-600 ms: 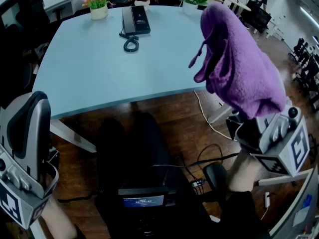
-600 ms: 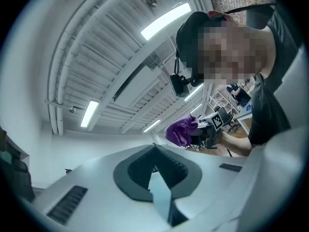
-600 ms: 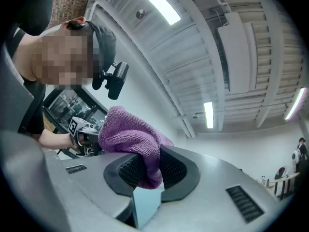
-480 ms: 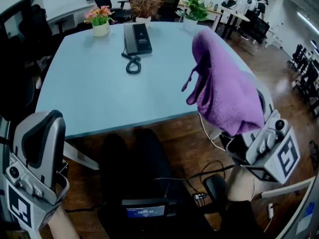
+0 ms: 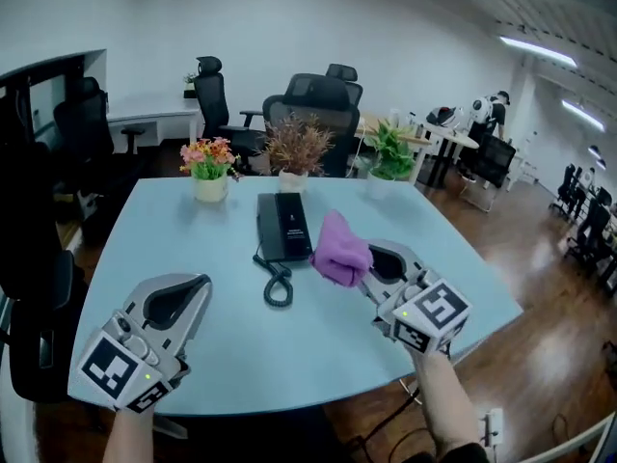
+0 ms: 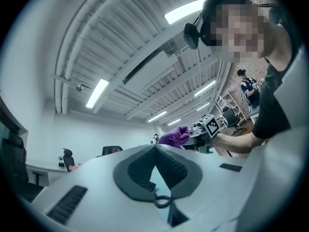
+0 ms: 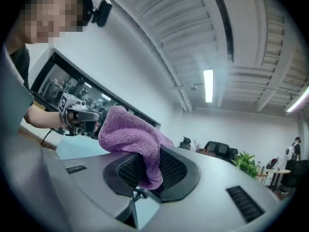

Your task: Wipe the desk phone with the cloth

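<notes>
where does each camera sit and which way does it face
Head view: on the head, facing forward-down over table and phone; forearms, left tool, right tool show.
Left gripper view: on left tool, tilted up at ceiling; shut jaws show.
Right gripper view: on right tool, tilted up; jaws pinch cloth.
Shared: cloth in all three.

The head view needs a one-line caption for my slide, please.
Right gripper holds the cloth by the phone on the table; left gripper is shut and empty.

a pale blue table [image 5: 183, 258] carries a black desk phone [image 5: 282, 227], with flowers [image 5: 209, 170], a dry plant [image 5: 292, 157] and a green plant [image 5: 388, 157] along its far edge.
</notes>
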### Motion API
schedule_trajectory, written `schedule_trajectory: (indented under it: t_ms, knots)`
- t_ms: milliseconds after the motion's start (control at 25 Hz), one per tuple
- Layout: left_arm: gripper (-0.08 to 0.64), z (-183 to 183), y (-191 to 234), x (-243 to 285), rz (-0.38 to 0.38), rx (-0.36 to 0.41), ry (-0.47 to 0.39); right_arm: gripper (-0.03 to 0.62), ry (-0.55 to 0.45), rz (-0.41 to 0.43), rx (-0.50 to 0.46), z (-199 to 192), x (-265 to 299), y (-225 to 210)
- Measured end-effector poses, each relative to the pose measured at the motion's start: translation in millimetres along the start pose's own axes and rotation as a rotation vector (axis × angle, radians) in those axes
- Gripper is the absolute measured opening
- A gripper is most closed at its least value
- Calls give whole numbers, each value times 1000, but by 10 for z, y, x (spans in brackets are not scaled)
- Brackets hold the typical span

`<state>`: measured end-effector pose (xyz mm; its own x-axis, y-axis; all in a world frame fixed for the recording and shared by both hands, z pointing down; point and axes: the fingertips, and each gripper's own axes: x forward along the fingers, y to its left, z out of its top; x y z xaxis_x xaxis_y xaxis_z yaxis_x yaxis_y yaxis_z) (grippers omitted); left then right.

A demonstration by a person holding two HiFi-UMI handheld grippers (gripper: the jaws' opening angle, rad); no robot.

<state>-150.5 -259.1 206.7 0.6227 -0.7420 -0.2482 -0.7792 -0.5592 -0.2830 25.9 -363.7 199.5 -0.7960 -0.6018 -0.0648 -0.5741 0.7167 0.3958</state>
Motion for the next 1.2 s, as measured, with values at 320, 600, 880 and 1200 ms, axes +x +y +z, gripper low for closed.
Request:
schedule_trajectory:
  t_ms: [320,600,880,1200]
  knots:
    - [14,-925,791,853,-28,-61,-28,52,379,64,-107,-1198,2110,-717]
    - [14,-1272,892,929,-15,-62,-3,52,524,74,-383,-1504,3349,-810]
    - [14,-1337,896,974,-34,-26,8,52,573,53,-487,-1720,3650,-828]
    - [14,-1376,950,937,-4,-54,14,51,568,186,-531,-1858,3012,-306]
